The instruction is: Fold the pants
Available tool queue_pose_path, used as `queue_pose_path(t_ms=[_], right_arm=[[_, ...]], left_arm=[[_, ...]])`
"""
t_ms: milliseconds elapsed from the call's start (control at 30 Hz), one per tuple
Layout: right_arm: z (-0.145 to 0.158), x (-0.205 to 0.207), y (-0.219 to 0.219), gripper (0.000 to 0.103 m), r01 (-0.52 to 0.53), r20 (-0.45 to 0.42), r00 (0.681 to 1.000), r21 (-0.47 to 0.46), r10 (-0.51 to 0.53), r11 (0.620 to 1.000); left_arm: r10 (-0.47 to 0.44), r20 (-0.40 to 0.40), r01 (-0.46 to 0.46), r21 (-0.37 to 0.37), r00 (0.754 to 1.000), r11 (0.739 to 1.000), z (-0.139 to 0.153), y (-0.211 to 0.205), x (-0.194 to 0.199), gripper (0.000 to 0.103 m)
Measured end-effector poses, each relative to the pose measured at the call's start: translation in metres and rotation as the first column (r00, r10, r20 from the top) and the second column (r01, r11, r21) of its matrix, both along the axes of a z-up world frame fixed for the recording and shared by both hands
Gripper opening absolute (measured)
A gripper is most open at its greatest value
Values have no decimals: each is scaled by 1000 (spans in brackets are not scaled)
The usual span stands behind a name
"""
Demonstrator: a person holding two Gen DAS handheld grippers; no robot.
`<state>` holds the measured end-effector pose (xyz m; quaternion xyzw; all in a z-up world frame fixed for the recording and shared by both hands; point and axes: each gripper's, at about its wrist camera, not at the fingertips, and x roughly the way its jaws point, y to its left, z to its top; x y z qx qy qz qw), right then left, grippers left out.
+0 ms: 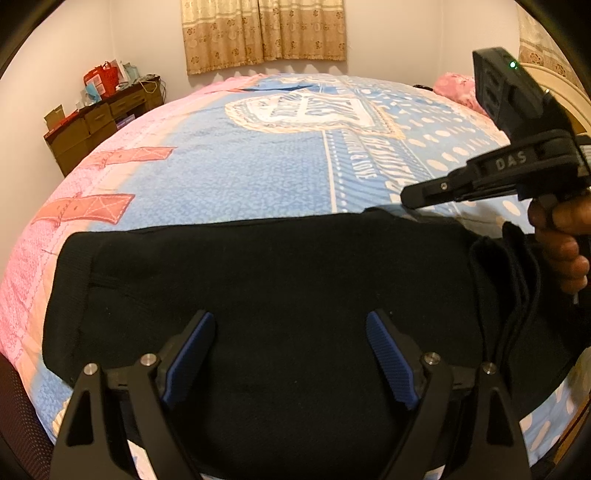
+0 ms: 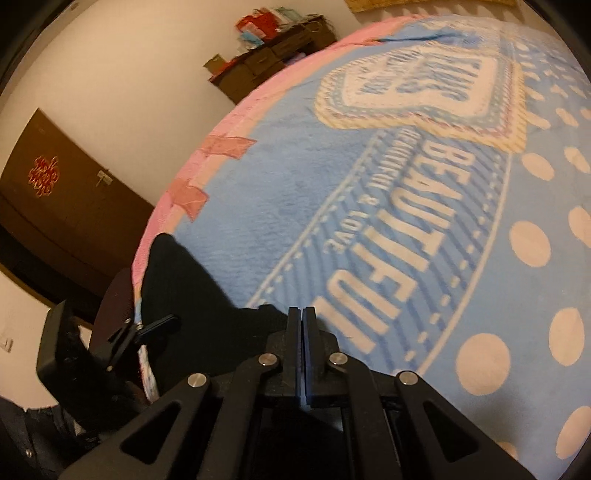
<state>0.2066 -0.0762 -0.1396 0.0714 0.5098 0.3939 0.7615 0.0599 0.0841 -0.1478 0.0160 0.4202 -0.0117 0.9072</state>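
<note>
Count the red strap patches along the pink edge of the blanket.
2. In the left wrist view, one patch lies farther up the pink edge of the blanket; the other patch is nearer, just above the pants. More may be hidden under them.

A wide bed (image 1: 258,177) fills my view, spread with a blue blanket (image 1: 229,173) edged in pink (image 1: 74,192) and printed with cream dots (image 2: 528,243), a crest-shaped badge (image 1: 306,110) and the word "BEAUTIFUL" (image 2: 417,236). Red strap-like patches (image 1: 85,208) mark its pink border. Behind the bed hang patterned beige curtains (image 1: 264,33) against a pale wall (image 1: 55,55). In the corner stands a brown wooden desk (image 1: 99,122) with drawers, piled with red and blue bags and papers (image 1: 107,75). A pink pillow (image 1: 458,88) lies at the far right of the bed. A dark door (image 2: 55,192) bears a red ornament (image 2: 44,175).
</note>
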Motion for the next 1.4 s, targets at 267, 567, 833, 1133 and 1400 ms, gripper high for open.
queue_pose_path(t_ms=[267,567,833,1133,1400], right_arm=[[1,3,-17,0,49,16,999,-7,-49,999],[45,-77,-26,0,20,179,984,-21,-16,1000],[3,-133,-15,1,-26,198,979,-105,46,994],[50,-146,-51,1,92,350,933,-5,-84,996],[25,-181,-37,2,4,314,949,-134,38,991]], left_arm=[[7,5,-7,9,1000,1000,-1,-2,0,91],[21,3,-21,13,1000,1000,-3,-2,-10,93],[26,-5,-26,26,1000,999,-4,-5,-17,93],[16,-18,-16,10,1000,1000,-5,-3,-28,93],[15,-22,-14,3,1000,1000,-7,0,-24,97]])
